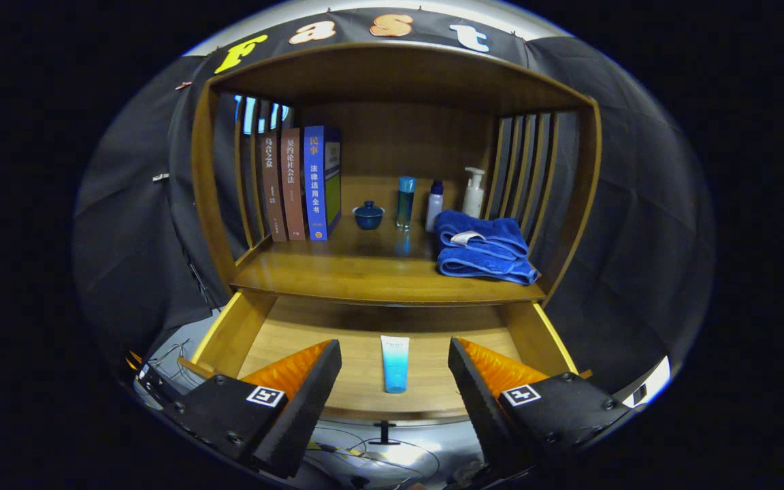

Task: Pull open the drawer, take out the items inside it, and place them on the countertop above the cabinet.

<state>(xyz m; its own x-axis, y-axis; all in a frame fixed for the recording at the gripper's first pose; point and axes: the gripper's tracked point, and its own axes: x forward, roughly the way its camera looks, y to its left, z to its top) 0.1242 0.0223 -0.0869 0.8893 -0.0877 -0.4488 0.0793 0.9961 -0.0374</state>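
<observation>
Cabinet [572, 204]: warm brown wood with a smooth, slightly glossy finish; an open-fronted upper bay with vertical slats down both sides and a solid back panel.
Counter [351, 269]: the flat wooden surface above the drawer, polished enough to catch dim reflections of the things standing on it.
Drawer [232, 333]: pulled open below the counter; a shallow wooden box with pale plank walls and a visible grain on its floor; a small dark knob shows at its front edge.
Tube [395, 364]: the one item seen in the drawer; a slim, flat plastic tube, white at the far end fading to bright blue at the near end, lying lengthwise on the drawer floor.
Hand-held gripper [395, 361]: fingers spread wide apart, holding nothing; each finger is wedge-shaped with a ribbed inner pad and a square marker on its back.
Tube and hand-held gripper: the tube lies midway between the two fingers, touching neither, its near end about level with the fingertips.
Books [300, 184]: three upright hardbacks at the counter's left, two brownish, one blue.
Lidded cup [368, 215]: small, round, dark blue glazed.
Bottles [405, 203]: a tall clear blue one, a shorter white one beside it, and a white pump bottle behind the towel.
Towel [484, 248]: thick blue terry cloth, folded, at the counter's right.
</observation>
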